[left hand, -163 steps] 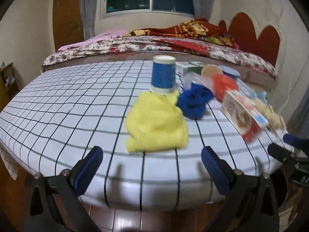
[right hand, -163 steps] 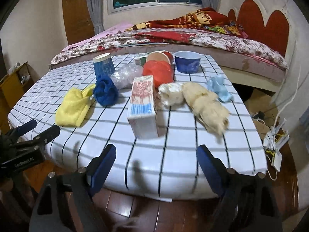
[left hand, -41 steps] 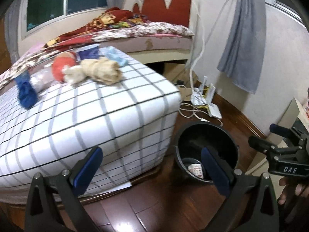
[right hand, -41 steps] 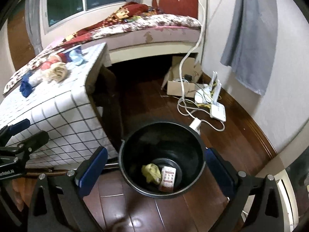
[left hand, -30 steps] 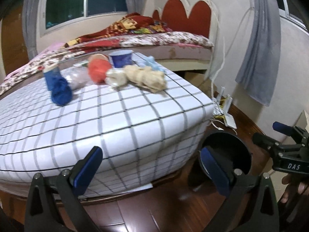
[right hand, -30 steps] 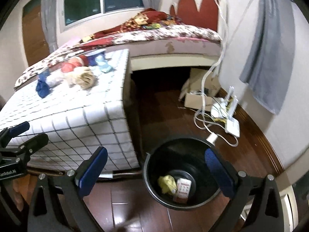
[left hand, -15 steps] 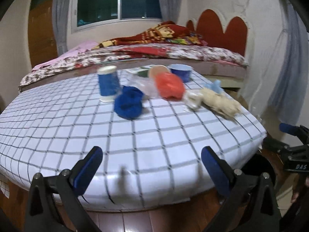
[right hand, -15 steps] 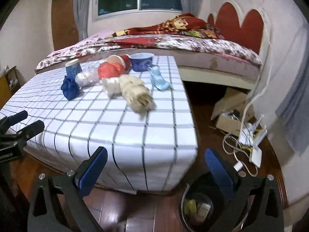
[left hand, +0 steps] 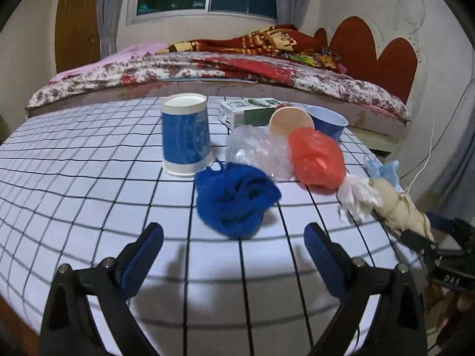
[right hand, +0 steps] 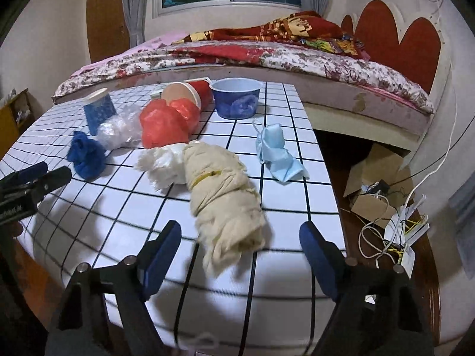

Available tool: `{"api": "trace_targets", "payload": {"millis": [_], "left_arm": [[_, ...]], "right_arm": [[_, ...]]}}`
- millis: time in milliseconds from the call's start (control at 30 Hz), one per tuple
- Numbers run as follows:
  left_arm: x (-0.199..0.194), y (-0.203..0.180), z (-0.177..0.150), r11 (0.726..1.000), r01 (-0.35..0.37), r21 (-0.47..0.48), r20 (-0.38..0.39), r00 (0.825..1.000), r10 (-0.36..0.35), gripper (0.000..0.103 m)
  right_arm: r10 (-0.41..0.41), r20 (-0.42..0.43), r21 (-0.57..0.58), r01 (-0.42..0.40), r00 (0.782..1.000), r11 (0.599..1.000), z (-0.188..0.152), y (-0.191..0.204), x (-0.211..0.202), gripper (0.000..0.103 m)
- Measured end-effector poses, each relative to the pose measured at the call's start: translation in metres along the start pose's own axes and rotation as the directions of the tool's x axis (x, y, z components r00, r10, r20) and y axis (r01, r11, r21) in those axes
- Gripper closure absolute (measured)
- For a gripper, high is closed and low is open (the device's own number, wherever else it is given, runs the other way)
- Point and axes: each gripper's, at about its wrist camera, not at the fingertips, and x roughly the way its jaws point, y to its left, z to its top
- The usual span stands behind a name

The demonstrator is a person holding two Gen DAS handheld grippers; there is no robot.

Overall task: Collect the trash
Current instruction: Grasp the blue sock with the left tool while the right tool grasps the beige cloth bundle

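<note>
Left hand-held gripper (left hand: 234, 238): pads spread wide but closing, nothing between them, hanging over the near edge of the bench (left hand: 89, 184) with its gridded white cloth. Just past the pads, a crumpled blue cloth (left hand: 234, 197), soft with blur at its near edge. Behind that, an upturned blue paper cup (left hand: 185, 133), a wad of clear plastic (left hand: 256, 151), an orange plastic bag (left hand: 316, 157). Farther back, a green-and-white carton (left hand: 246, 112), half hidden by the plastic and by a tan-lidded cup (left hand: 291, 120) lying on its side; print on the carton too small to read. Blue bowl (left hand: 326, 121) partly covered by the orange bag.

Right hand-held gripper (right hand: 240, 241): pads apart and closing too, not pressing on anything, with the near end of a beige cloth bundle (right hand: 225, 195) reaching down between them. Bundle tied by a yellow band, lying across the bench's near right part, its lowest end smeared by motion. White tissue wad (right hand: 161, 161) against the bundle's far left end. Light blue face mask (right hand: 277, 151) just right of the bundle, apart from it.

In the left view, the bundle cut by the right-hand gripper's dark frame at the picture's edge. In the right view, only the tips of the left gripper at the far left, its lettering unreadable. Floor right of the bench: cardboard box (right hand: 374, 184), tangled white cables (right hand: 383, 237), details hard to make out. Bed (right hand: 267, 56) behind, lower part hidden by the bench.
</note>
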Motion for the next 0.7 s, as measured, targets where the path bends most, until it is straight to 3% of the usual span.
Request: {"api": "trace_targets", "payload": {"millis": [133, 233, 300, 367, 500, 700], "left_arm": [[0.019, 0.001, 0.01, 1.0, 0.001, -0.018, -0.035, 0.999, -0.002, 0.013], [0.03, 0.002, 0.015, 1.0, -0.003, -0.025, -0.062, 0.998, 0.002, 0.015], [0.037, 0.004, 0.017, 0.999, 0.0, -0.032, -0.089, 0.996, -0.003, 0.027], [0.042, 0.006, 0.016, 0.999, 0.004, -0.037, -0.117, 0.993, -0.008, 0.047], [0.034, 0.013, 0.012, 0.999, 0.017, -0.034, -0.094, 0.995, -0.02, 0.052], [-0.002, 0.021, 0.004, 1.0, 0.018, -0.024, -0.016, 1.0, -0.018, 0.053]], "right_arm": [[0.002, -0.006, 0.01, -0.002, 1.0, 1.0, 0.005, -0.003, 0.009, 0.026], [0.016, -0.011, 0.008, -0.015, 1.0, 1.0, 0.008, -0.003, 0.013, 0.036], [0.027, -0.024, 0.001, -0.027, 0.999, 1.0, 0.01, -0.002, 0.019, 0.04], [0.035, -0.034, 0.0, -0.035, 0.999, 0.999, 0.011, -0.001, 0.022, 0.054], [0.053, -0.032, 0.004, -0.053, 0.998, 0.999, 0.011, -0.002, 0.022, 0.07], [0.061, 0.008, 0.014, -0.061, 0.998, 0.998, 0.008, -0.004, 0.007, 0.077]]}}
